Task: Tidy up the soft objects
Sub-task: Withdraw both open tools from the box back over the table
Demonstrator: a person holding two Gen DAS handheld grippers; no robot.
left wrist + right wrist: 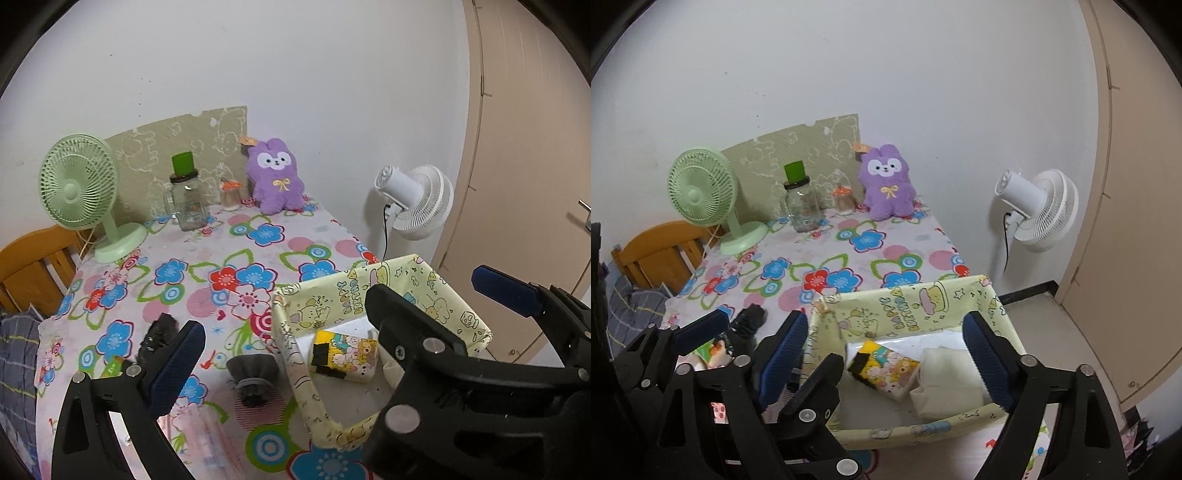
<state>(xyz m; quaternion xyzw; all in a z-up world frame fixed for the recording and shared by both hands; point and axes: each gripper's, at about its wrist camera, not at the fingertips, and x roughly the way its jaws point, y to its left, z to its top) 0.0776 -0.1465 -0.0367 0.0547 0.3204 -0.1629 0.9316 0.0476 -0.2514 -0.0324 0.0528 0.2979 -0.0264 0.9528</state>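
a: where do the edges fall?

b: in the right wrist view the flowered table (849, 258) backs against the wall at 12 o'clock. its right edge drops to bare floor at 3 o'clock, beside a white standing fan (1039, 210) and a beige door. a wooden chair back (653, 254) sits just off the left edge at 9 o'clock.

a: and room to move?

b: the middle of the cloth is open, from the back row down to the yellow box (912, 302) at 6 o'clock. the box fills the near right corner, its far wall upright, its top open.

a: the tongs?

b: the right gripper (886, 365) stands wide, one blue pad at each side of the box, nothing pressed between them. the left gripper (343, 328) is also spread wide and empty, one pad over the cloth at 7 o'clock, the other beyond the box at 3 o'clock.

a: the soft things?

b: inside the box, one cream folded cloth (945, 380) lies touching one cartoon-printed pack (886, 365). outside, in the left wrist view, one grey bundle (253, 376) with a band lies just left of the box wall, and one dark fuzzy piece (159, 332) is further left by the pad. one purple plush (275, 177) sits upright at the back.

a: the rest, counted?

b: two fans, one of them a green fan (79, 192) on the table; one glass jar (188, 199) with a green lid; one small container (231, 195) beside it.
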